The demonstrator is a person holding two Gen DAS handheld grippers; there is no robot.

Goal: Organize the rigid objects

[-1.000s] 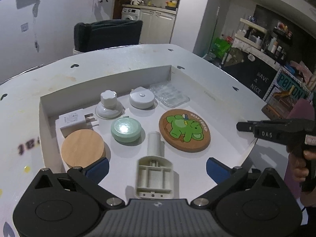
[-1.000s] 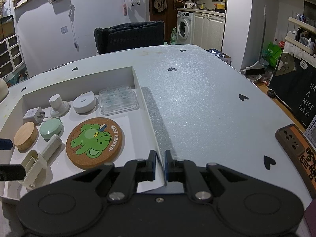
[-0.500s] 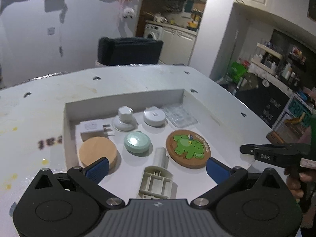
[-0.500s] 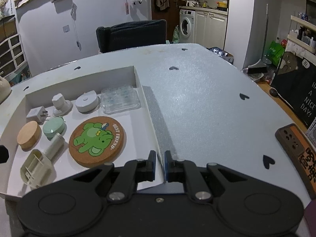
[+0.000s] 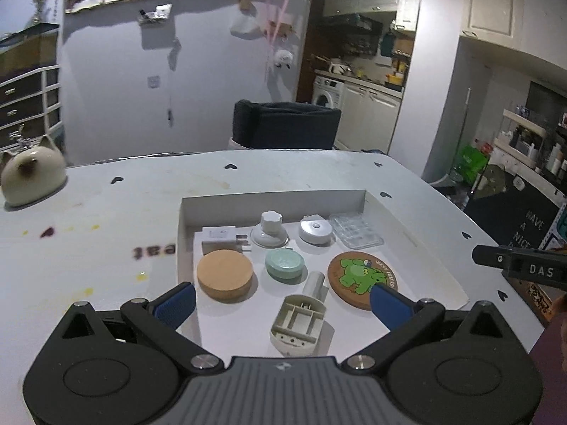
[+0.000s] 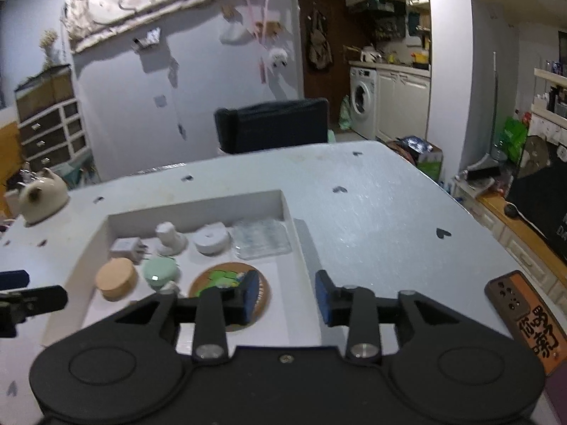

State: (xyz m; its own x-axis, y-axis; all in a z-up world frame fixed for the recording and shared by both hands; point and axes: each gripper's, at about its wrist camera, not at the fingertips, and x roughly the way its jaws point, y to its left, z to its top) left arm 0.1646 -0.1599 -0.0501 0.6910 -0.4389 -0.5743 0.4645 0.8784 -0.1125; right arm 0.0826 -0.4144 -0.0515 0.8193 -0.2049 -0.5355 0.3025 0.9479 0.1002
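Both grippers hang over the near end of the white tray, and neither has anything in it. The left gripper stands wide open, blue pads spread to either side of the tray's near half. The right gripper has just been opening; its jaws are part-way apart with only bare tray edge and table showing between them.

Inside the tray, 8 things. Along the tray's far wall, left to right: a white charger plug, a white knob on a round base, a white puck light, and a clear plastic case in the far right corner. Nearer than those, the wooden disc sits by the tray's left wall, just beside the plug, with the mint round tin to its right. The cork coaster with the green dinosaur lies toward the tray's right side, the left gripper's right pad crossing its near edge. The beige plastic holder lies at the tray's near middle, open side up, between disc and coaster.

Outside the tray, to its far left, a cream cat-shaped pot sits on the table.
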